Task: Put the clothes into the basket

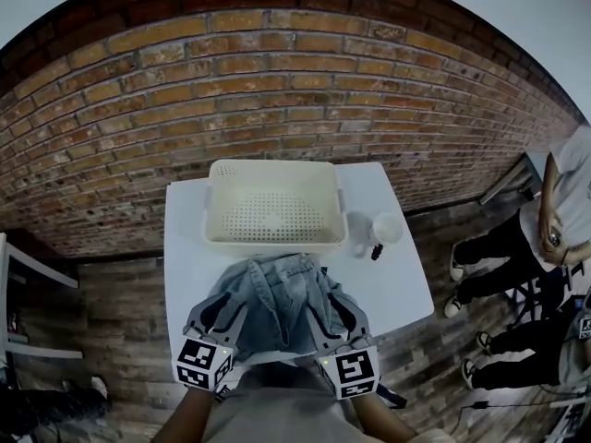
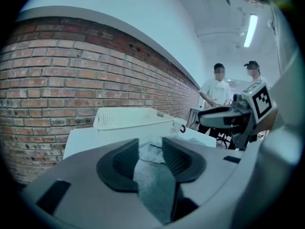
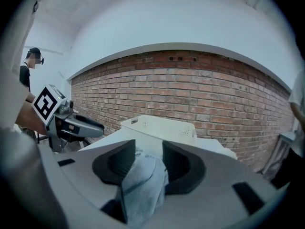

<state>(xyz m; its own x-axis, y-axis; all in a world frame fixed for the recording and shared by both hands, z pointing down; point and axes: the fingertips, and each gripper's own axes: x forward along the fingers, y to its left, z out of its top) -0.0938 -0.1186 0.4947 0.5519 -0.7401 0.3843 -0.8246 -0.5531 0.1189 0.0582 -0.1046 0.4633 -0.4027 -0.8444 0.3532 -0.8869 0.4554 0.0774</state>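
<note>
As left gripper [image 1: 224, 305] and right gripper [image 1: 330, 305] tilt down | denim [image 1: 277, 293] between jaws

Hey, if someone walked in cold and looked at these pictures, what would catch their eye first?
A crumpled light-blue denim garment lies on the near half of the white table, with the left gripper and right gripper reaching into it side by side, denim showing between each pair of jaws. Just beyond it stands an empty white perforated plastic basket, in front of a red brick wall.
</note>
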